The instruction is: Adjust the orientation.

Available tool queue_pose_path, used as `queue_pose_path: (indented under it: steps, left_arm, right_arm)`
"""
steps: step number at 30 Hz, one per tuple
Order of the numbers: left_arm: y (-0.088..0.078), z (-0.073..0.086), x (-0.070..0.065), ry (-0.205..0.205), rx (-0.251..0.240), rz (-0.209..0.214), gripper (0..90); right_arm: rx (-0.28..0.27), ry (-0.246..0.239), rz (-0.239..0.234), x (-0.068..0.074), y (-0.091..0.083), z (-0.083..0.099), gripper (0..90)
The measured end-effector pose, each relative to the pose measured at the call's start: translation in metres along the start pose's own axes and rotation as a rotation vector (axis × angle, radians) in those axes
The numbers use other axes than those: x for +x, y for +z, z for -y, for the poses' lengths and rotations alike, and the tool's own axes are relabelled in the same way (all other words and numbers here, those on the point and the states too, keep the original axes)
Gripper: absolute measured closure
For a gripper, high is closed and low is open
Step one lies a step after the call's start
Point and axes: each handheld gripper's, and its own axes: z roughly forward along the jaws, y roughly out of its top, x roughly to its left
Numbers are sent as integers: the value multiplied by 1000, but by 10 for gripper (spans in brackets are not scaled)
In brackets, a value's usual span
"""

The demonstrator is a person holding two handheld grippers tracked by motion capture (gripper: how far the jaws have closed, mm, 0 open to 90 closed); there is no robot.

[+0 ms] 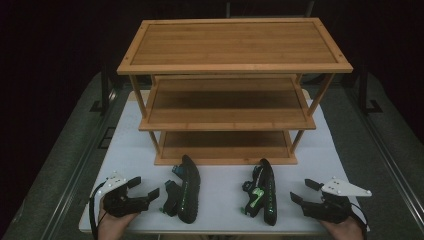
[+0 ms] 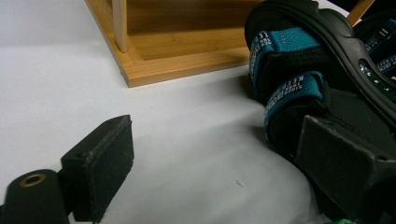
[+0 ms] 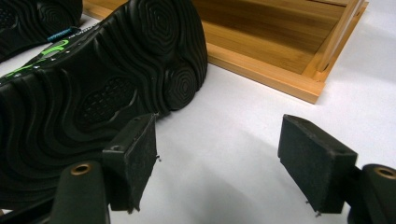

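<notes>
A big white table (image 1: pixel 220 187) carries a wooden shelf rack (image 1: pixel 234 65) with three shelves, standing toward the far edge. Two black sandals lie on their sides near the front edge, just in front of the rack. The left sandal (image 1: pixel 187 189) has blue straps. The right sandal (image 1: pixel 264 192) has green marks. The left gripper (image 1: pixel 145 190) sits by the front left corner, jaws spread wide, close beside the left sandal. The right gripper (image 1: pixel 306 191) sits by the front right corner, jaws spread wide too, holding nothing.
</notes>
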Motion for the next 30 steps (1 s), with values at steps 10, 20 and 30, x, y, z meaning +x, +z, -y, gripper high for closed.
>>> queue_pose_path:
  steps: [10,20,30]
  left_arm:
    - [9,1,-6,39,54,14,136]
    - [17,0,-10,92,108,57,324]
    - [27,-4,-15,111,146,76,433]
  right_arm:
    - [4,-15,-5,2,1,0,276]
    - [5,-23,-11,3,1,-1,276]
    - [11,-36,-20,5,3,-1,276]
